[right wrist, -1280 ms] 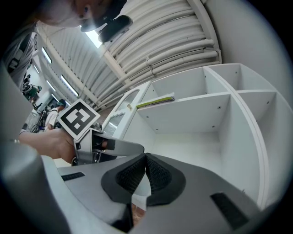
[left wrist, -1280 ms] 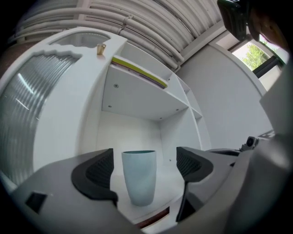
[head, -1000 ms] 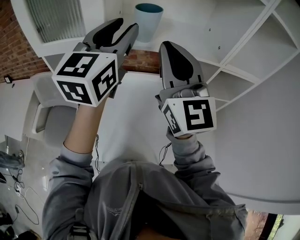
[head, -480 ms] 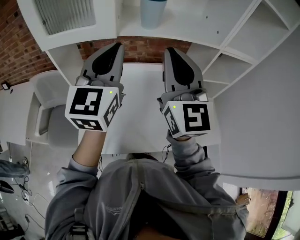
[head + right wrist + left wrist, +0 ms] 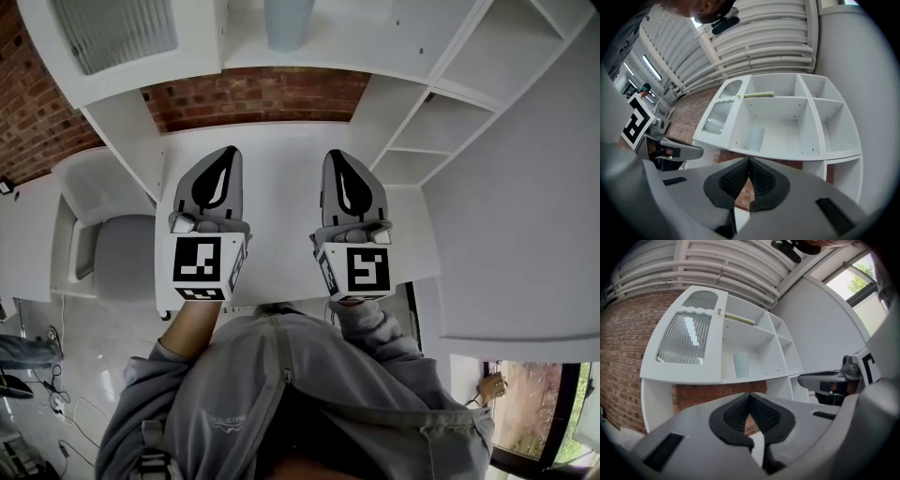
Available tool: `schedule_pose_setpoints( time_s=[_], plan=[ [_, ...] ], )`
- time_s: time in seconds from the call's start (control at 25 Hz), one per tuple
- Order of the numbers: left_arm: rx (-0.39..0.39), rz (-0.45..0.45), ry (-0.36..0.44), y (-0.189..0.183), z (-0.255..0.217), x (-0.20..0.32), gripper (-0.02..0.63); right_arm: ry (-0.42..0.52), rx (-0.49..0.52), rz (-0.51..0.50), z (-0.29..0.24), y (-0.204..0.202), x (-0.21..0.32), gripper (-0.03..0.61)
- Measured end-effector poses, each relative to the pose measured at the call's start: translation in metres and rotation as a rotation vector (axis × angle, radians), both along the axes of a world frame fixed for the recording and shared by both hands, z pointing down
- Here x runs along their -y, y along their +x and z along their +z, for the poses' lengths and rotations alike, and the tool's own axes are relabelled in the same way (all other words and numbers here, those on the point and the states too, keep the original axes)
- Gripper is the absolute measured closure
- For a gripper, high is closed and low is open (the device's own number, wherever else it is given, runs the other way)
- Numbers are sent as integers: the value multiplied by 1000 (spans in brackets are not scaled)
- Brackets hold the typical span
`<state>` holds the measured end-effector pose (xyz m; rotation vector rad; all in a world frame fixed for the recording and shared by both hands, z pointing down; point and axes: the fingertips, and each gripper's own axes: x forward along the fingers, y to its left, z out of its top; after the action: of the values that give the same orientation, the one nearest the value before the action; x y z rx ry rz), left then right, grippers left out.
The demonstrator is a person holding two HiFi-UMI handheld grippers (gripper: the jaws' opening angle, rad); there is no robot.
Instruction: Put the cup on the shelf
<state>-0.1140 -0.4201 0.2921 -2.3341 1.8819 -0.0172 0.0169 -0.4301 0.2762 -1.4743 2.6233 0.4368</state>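
A pale blue cup (image 5: 288, 23) stands upright on the white shelf (image 5: 375, 47), apart from both grippers. It shows in the left gripper view (image 5: 740, 364) and the right gripper view (image 5: 756, 138) in the wide middle compartment. My left gripper (image 5: 221, 155) and right gripper (image 5: 342, 157) hang side by side over the white desk (image 5: 281, 178), well below the cup. Both are shut with nothing between the jaws. In the gripper views the left gripper (image 5: 749, 397) and the right gripper (image 5: 749, 161) show pads pressed together.
A ribbed-glass cabinet door (image 5: 112, 28) is left of the cup's compartment. Red brick wall (image 5: 253, 94) shows below the shelf. Smaller open compartments (image 5: 441, 131) are on the right. A grey chair (image 5: 122, 253) stands left of the desk, with cables on the floor.
Both grippers have dropped away from the shelf and come back toward the person. The left jaws, open beside the cup a second ago, have shut empty. The cup stays on the shelf.
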Motion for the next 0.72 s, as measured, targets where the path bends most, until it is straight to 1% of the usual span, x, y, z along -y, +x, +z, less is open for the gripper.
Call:
schedule_pose_setpoints(
  time_s=[0.12, 0.28, 0.48, 0.72],
  plan=[
    [5, -4, -22, 7, 24, -3, 606, -29, -29, -7, 27, 0, -4, 551],
    [6, 4, -67, 19, 53, -5, 606, -55, -44, -17, 50, 2, -5, 551],
    [-31, 4, -133, 27, 87, -4, 606, -112, -52, -66, 71, -1, 0, 552],
    [-21, 22, -126, 40, 92, 2, 606, -155, -57, -87, 89, 3, 6, 552]
  ],
)
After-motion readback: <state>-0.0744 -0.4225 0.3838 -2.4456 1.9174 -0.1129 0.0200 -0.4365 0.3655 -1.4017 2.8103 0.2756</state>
